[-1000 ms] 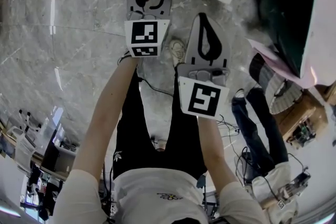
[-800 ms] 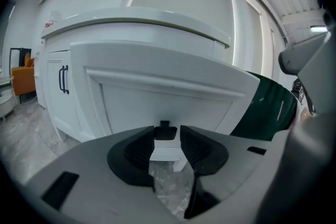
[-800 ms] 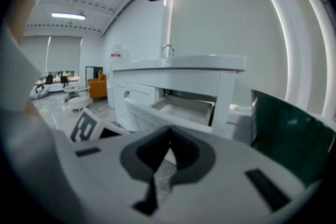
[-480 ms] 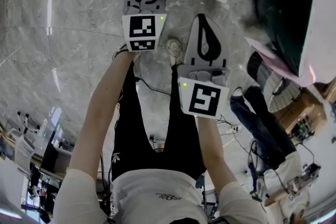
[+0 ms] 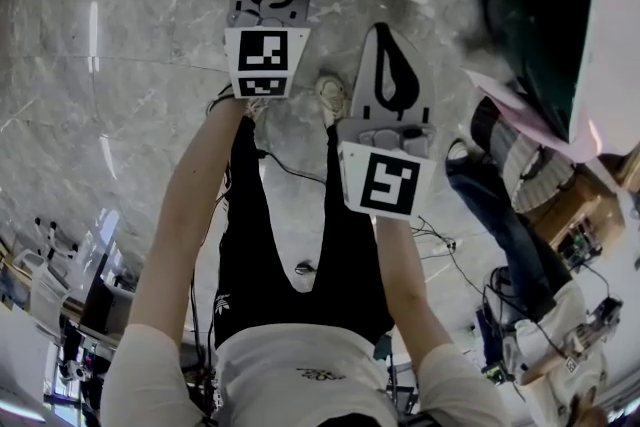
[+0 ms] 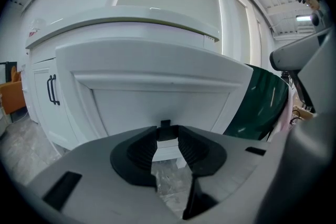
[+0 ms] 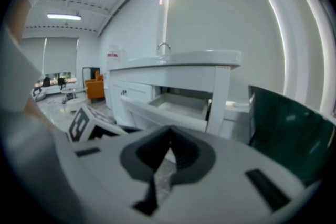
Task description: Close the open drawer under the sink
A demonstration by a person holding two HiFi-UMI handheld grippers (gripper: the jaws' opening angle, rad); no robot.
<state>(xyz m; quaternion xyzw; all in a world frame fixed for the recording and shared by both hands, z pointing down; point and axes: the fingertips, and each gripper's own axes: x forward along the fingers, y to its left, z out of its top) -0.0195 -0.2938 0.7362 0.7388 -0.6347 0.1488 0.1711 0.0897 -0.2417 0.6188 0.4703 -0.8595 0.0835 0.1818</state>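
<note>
Left gripper (image 6: 166, 131), at the end of our outstretched left arm (image 5: 190, 215), has just been narrowing its jaws. They stand at a middling gap and pinch the small dark handle (image 6: 165, 124), which sits caught between their tips. That handle is mounted mid-width on the white front of the drawer (image 6: 157, 86), and this front fills most of the left gripper view.

From the right gripper view we see the drawer pulled out from the white vanity, its shallow tray exposed under the countertop (image 7: 178, 57) and the faucet (image 7: 164, 47). From above, the drawer's front edge shows as a white bar just beyond the left gripper's tips.

Our right gripper (image 7: 169, 132) hangs just beside the left one and nearer to us. Its tips are pressed together on nothing, clear of the drawer.

A dark green panel (image 7: 286, 123) stands to the right of the vanity. A cabinet door (image 6: 42, 92) with a black pull is to the left. Grey marble floor (image 5: 120, 65) lies below us, where another person (image 5: 500, 215) in jeans stands at our right.
</note>
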